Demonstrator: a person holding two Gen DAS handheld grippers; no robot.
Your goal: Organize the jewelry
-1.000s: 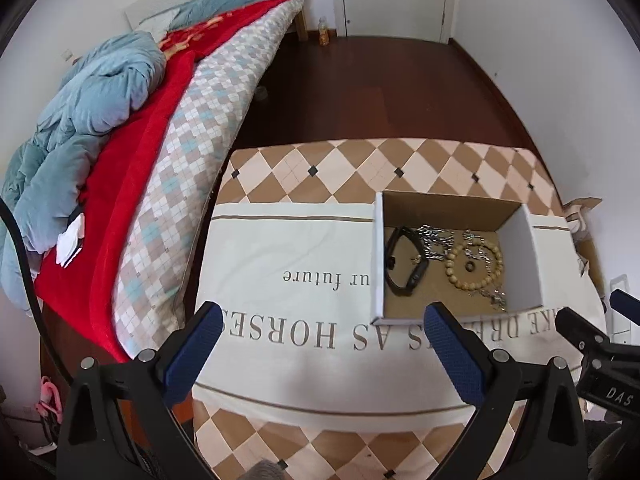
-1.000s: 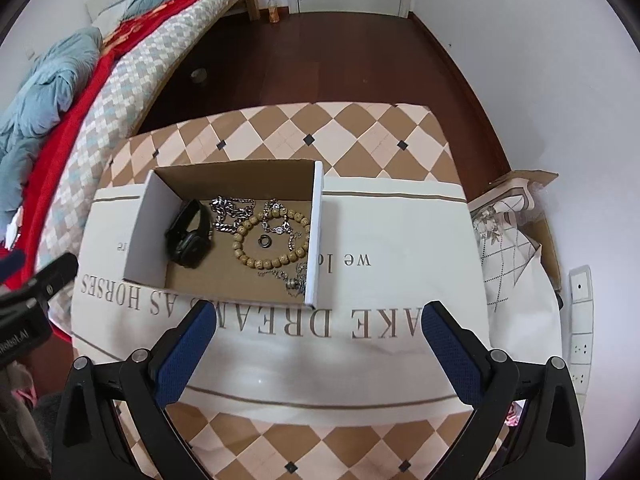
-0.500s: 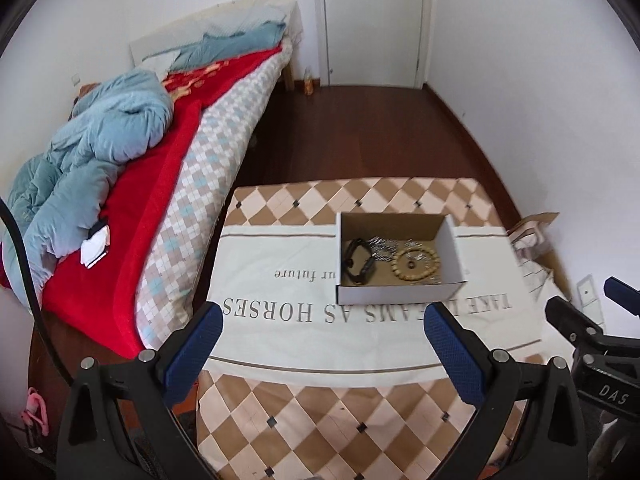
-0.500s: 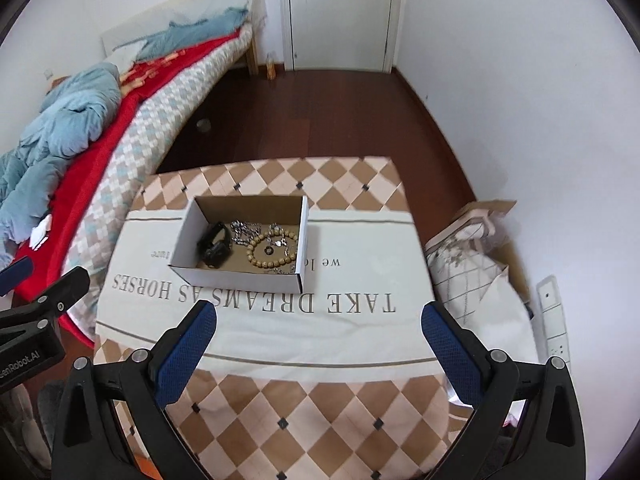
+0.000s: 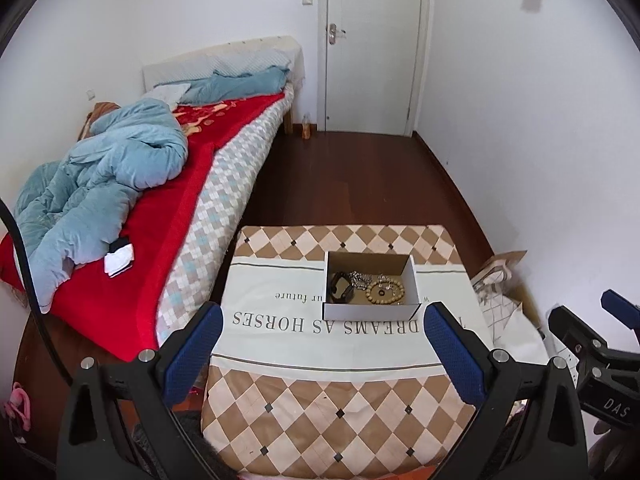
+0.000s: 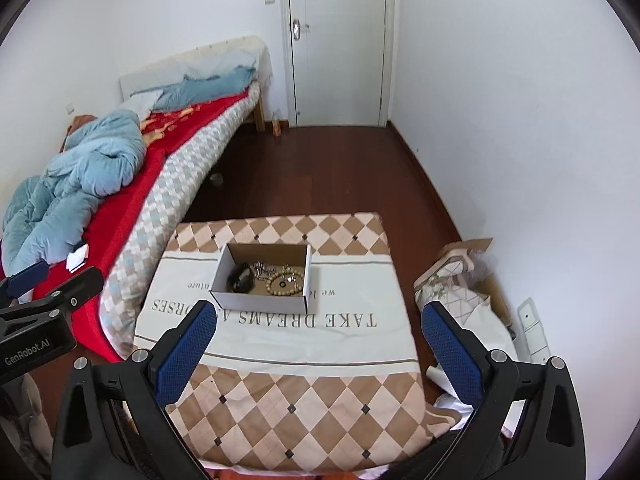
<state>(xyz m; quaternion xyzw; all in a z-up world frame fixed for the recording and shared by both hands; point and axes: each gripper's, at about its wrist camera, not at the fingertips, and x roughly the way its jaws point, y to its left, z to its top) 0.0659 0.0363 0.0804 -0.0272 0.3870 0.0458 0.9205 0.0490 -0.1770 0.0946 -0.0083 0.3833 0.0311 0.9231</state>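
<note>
While both grippers hang spread and empty, jewelry sits boxed.
Bead bracelet (image 5: 386, 291) at box's (image 5: 370, 313) 3 o'clock: light, stiff, likely slippery; pinch its rim.

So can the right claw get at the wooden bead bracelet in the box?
Probably yes: the right claw is open, the box has no lid, and the bead bracelet lies uncovered, though some way ahead.

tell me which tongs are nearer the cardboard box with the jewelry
Neither clearly; judged loosely, the right. The cardboard box lies ahead and left of the open right tongs, and ahead and right of the open left tongs. Both are pulled well back from it, empty.
</note>
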